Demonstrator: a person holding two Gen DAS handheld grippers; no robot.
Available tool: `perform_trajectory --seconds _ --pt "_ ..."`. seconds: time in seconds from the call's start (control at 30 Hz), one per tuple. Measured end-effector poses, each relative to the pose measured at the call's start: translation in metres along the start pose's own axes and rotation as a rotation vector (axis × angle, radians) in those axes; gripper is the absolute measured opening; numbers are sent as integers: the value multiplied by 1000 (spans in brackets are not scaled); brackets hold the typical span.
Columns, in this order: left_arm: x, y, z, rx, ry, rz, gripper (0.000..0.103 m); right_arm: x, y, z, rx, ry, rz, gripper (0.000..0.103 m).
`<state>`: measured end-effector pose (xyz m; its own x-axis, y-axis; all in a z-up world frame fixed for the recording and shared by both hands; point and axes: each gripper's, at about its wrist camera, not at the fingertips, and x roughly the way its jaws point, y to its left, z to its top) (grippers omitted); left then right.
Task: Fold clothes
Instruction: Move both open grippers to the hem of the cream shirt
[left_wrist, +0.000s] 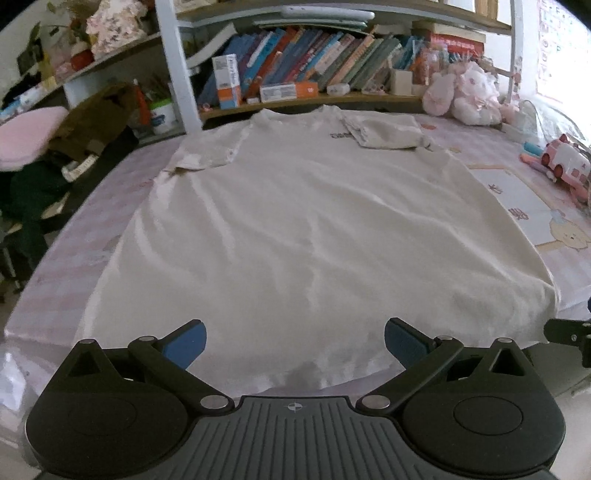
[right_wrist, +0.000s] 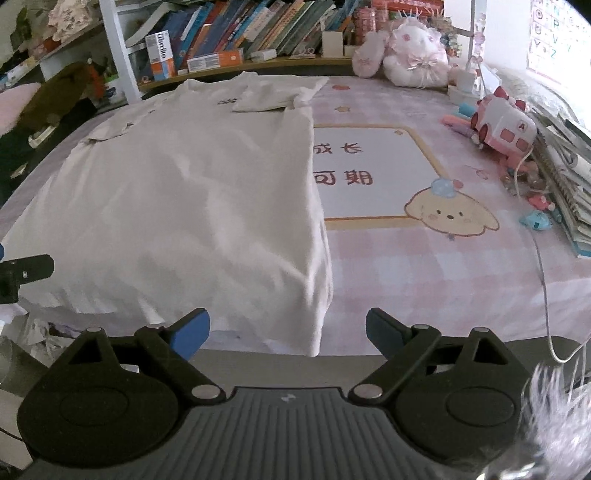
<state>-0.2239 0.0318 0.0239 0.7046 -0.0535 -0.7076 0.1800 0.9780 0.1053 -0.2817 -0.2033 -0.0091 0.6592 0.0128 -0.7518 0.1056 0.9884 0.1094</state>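
Left wrist view: the left claw, blue-padded fingers spread and released, hovers at the near hem of a cream T-shirt lying flat and softly wrinkled ahead of it on the pink checked surface, one sleeve folded inward at the far right.

Right wrist view: the right claw, likewise released, faces the shirt's near right corner; a plush rabbit sits far ahead.

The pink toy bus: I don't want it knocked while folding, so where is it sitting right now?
In the right wrist view the pink toy bus sits far right on the pink mat, clear of the white shirt, beside the stacked notebooks.
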Motion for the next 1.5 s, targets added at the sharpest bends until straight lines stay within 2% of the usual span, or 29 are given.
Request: perform_trajectory --seconds 0.23,0.4,0.8,0.97,1.1,1.17,1.4,1.5 --pt "-7 16 -3 -44 18 25 103 -1 3 -4 27 1 25 92" --pt "-9 27 -6 -59 26 12 103 -1 6 -6 43 2 37 92" --pt "6 73 -15 -199 74 -6 103 1 25 2 51 -4 -37 92" --pt "11 103 -23 -251 108 26 103 5 38 7 60 1 -67 92" --pt "14 128 -31 -323 109 -30 103 8 44 10 82 5 -95 92" --pt "13 138 -32 -345 93 -28 103 9 46 11 81 10 -106 92" --pt "21 167 -38 -307 82 45 101 9 37 12 135 33 -145 92" --pt "28 177 -40 -277 93 44 95 8 27 11 165 51 -154 90"
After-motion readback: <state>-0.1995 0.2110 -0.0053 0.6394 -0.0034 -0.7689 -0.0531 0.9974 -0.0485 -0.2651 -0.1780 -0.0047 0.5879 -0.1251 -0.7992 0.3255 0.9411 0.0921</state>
